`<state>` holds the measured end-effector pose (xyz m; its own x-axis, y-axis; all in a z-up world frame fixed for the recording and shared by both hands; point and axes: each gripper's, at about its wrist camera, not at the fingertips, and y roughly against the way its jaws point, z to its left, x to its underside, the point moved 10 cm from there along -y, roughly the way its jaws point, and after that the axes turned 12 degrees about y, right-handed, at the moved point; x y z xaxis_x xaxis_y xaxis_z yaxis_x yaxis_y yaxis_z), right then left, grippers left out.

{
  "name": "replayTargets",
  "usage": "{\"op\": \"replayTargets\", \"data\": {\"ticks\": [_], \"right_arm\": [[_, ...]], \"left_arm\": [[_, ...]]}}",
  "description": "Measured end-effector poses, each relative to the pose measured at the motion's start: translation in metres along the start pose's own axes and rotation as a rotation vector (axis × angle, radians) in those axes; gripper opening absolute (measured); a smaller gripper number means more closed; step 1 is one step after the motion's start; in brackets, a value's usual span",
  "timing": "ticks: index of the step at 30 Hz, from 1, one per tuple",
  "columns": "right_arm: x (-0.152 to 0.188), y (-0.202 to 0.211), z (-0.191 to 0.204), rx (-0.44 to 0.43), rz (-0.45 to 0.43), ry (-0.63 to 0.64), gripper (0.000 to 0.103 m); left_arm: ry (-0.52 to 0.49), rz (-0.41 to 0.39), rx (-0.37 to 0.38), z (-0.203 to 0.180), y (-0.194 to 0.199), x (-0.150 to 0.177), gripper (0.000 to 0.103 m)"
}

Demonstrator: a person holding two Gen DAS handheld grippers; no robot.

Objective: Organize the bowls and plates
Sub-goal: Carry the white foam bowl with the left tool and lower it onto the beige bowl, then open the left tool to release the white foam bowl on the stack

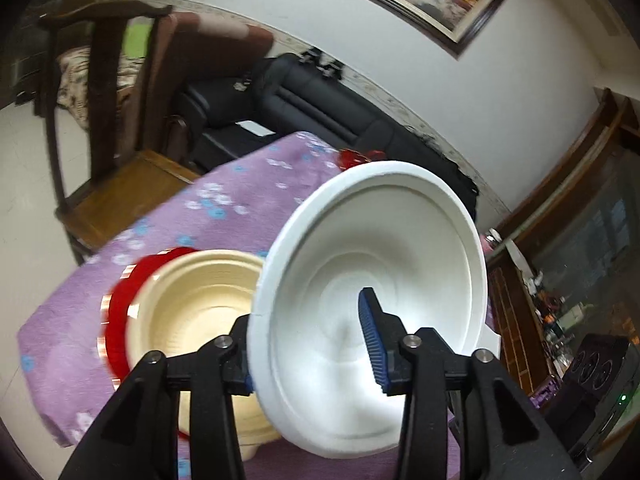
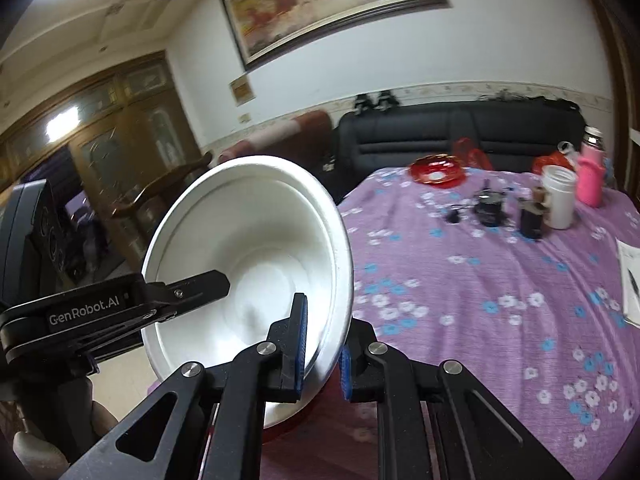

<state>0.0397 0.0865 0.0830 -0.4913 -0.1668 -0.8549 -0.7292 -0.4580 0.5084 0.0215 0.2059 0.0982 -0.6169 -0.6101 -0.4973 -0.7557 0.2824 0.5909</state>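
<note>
Clamping the white bowl [image 2: 256, 240] rim, the right tool [image 2: 322, 350] tilts it above the cream bowl [image 1: 200, 300]; the left tool [image 1: 312, 340] straddles that rim, jaws loosened.

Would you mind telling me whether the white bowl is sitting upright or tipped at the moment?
Tipped. The white bowl is up on edge, its empty inside facing both cameras, with the right claw clamped on its rim.

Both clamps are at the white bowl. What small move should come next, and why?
Probably slide the left hand-held gripper back off the white bowl. Its jaws stand apart around the rim, while the right hand-held gripper pinches the rim, so that one alone could then lower it into the cream bowl on the red plate.
</note>
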Motion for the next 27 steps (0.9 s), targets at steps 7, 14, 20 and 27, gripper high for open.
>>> {"op": "replayTargets", "data": {"ticks": [7,14,20,27], "right_arm": [[0.026,-0.049,0.036,-0.095,0.131,-0.017,0.015],[0.025,-0.062,0.04,-0.077,0.135,-0.035,0.017],[0.018,-0.06,0.041,0.03,0.093,0.044,0.045],[0.019,-0.067,0.037,0.079,0.089,0.084,0.047]], "left_arm": [[0.067,0.027,-0.088,0.059,-0.009,-0.005,0.045],[0.052,0.022,-0.067,0.07,-0.011,-0.007,0.066],[0.027,0.002,0.045,0.053,-0.002,-0.008,0.082],[0.01,-0.144,0.064,0.049,0.029,-0.025,0.088]]}}
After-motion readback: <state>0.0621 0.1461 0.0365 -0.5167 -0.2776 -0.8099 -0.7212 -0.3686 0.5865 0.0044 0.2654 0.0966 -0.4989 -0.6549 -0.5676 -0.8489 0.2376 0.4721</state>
